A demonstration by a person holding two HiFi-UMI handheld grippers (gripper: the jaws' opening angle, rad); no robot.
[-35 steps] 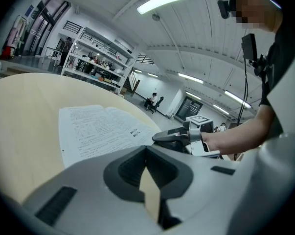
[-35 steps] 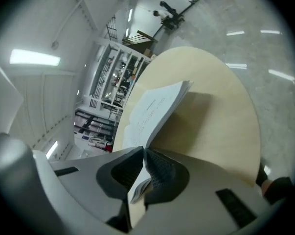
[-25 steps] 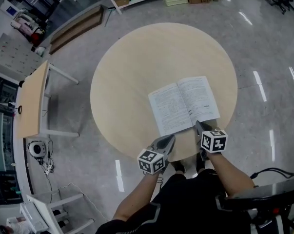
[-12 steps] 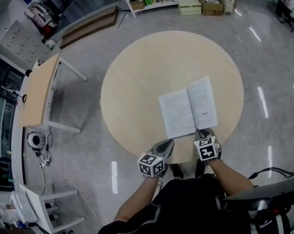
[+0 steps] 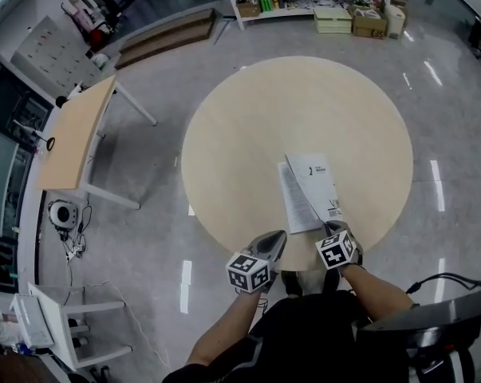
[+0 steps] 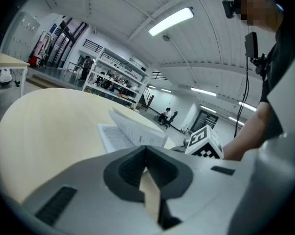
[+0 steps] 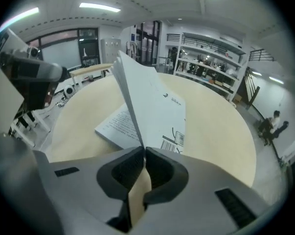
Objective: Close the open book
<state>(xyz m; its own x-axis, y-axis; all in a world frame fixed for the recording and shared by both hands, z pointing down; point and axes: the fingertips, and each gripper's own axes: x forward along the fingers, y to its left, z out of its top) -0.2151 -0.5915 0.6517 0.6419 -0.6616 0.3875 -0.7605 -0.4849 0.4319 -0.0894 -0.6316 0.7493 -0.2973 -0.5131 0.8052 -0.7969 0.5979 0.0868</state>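
A white paperback book (image 5: 310, 190) lies near the front edge of the round wooden table (image 5: 248, 126). Its left half rests flat with print showing (image 7: 114, 125). The right half with the back cover (image 7: 159, 106) stands raised and leans over to the left. My right gripper (image 5: 329, 228) is shut on the lower edge of that raised half (image 7: 143, 151). Further left, my left gripper (image 5: 274, 239) hovers at the table's front edge, shut and empty (image 6: 146, 148), with the book (image 6: 132, 129) ahead of it and a little to its right.
A rectangular wooden side table (image 5: 72, 134) stands on the glossy floor to the left. Shelves and cardboard boxes (image 5: 336, 14) line the far wall. The round table's front rim (image 5: 304, 266) is just under both grippers, next to my body.
The book's right half has risen from flat and swung leftward over the left page. My right gripper rolled with it while holding on. The left gripper shifted slightly.
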